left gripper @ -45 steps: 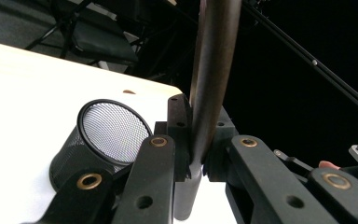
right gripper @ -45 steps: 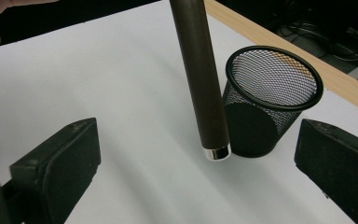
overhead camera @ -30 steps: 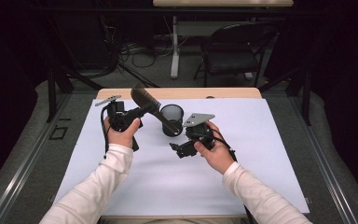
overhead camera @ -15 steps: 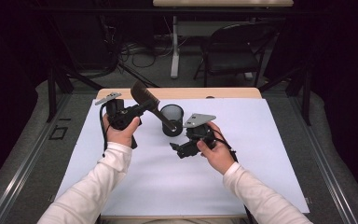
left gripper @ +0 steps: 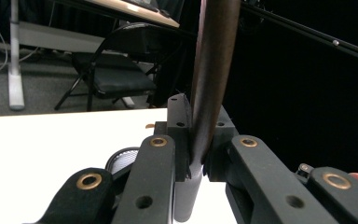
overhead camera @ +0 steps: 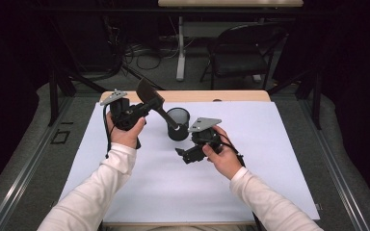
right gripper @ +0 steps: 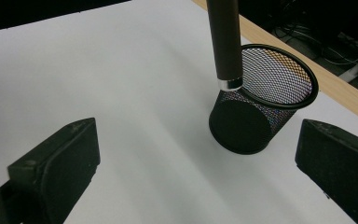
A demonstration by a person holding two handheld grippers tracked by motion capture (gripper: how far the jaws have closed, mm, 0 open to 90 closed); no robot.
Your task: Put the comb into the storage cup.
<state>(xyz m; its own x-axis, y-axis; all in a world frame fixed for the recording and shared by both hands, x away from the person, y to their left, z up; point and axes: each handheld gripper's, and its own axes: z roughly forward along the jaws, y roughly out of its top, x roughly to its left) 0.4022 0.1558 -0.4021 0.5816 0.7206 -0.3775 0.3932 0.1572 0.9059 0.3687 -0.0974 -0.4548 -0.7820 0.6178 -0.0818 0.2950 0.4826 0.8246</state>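
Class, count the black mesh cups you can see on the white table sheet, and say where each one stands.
1. The black mesh cup stands near the table's far edge, between the left gripper and right gripper. None looks hidden.

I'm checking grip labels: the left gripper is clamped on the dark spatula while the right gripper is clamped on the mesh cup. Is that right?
Not quite. The left gripper is clamped on the dark spatula, but the right gripper is open. The right gripper view shows its jaws standing wide apart, with the mesh cup ahead of them on the white sheet, untouched.

spatula (overhead camera: 155,102) above cup (overhead camera: 178,123) | cup on table (overhead camera: 270,159)
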